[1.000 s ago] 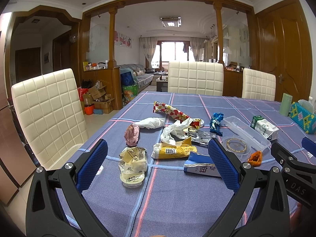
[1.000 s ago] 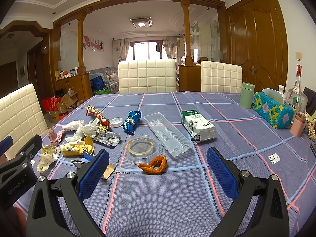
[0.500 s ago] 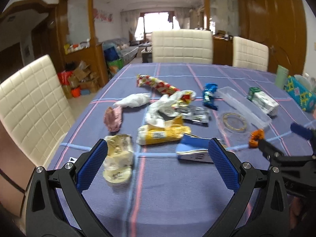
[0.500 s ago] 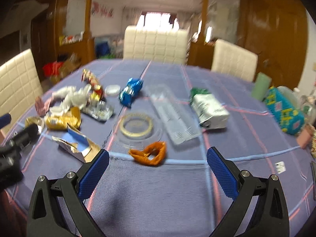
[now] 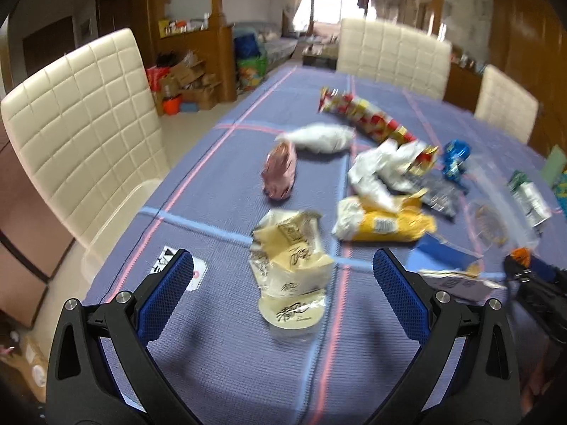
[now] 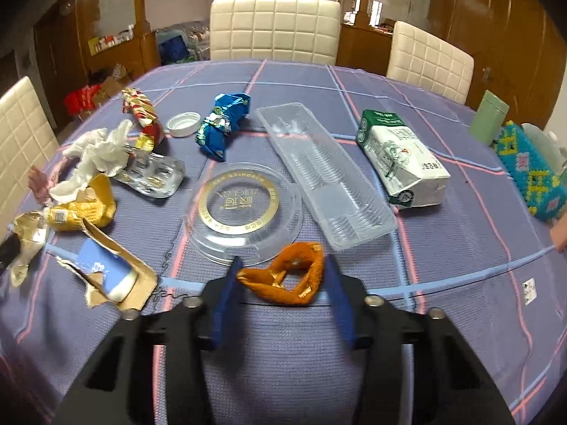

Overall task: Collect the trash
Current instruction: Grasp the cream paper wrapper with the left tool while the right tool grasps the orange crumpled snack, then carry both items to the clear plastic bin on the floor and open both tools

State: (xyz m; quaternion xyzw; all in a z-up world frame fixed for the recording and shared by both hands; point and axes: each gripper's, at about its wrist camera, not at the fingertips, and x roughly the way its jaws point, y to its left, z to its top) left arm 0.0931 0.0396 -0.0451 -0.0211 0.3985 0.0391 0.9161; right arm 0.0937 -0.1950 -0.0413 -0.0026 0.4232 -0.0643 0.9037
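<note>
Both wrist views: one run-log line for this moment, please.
left claw: open, over crumpled cream wrapper | right claw: open, straddling crumpled orange wrapper | nothing lifted off blue checked tablecloth

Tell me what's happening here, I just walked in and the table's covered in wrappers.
A person with a handheld gripper in each hand is clearing trash off the table. The right gripper has its fingers on either side of the orange wrapper, not yet shut on it. The left gripper is wide open, lined up with the crumpled cream wrapper. Nothing is lifted yet.
</note>
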